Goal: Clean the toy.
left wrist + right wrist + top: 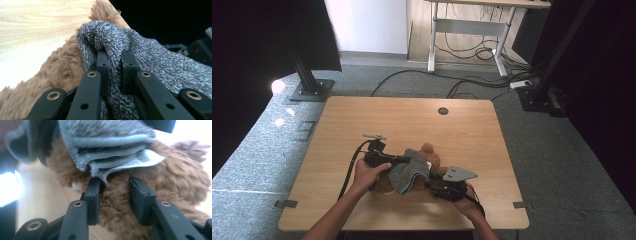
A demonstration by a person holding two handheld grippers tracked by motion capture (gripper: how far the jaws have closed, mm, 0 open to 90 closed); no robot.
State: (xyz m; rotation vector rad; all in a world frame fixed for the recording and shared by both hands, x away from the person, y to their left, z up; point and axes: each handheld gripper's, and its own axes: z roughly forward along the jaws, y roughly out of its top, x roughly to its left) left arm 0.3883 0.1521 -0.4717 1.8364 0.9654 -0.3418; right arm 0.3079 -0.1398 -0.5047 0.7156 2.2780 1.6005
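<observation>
Pinching the grey cloth [140,50], left tongs [115,62] (right tongs [115,192] spread) flank the teddy [160,195].

A light wooden table [362,125] stands on grey carpet. A brown plush toy [432,159] lies on it, toward the near edge, well apart from the round cable hole [442,111] at the far edge.

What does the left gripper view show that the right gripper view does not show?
The left gripper view shows the left gripper pinching a fold of the grey knitted cloth, with bare wooden table beside it. The right gripper view shows the right gripper with its jaws apart around brown fur, and a white label at the cloth's edge. Both show the brown plush toy under the cloth.
</observation>
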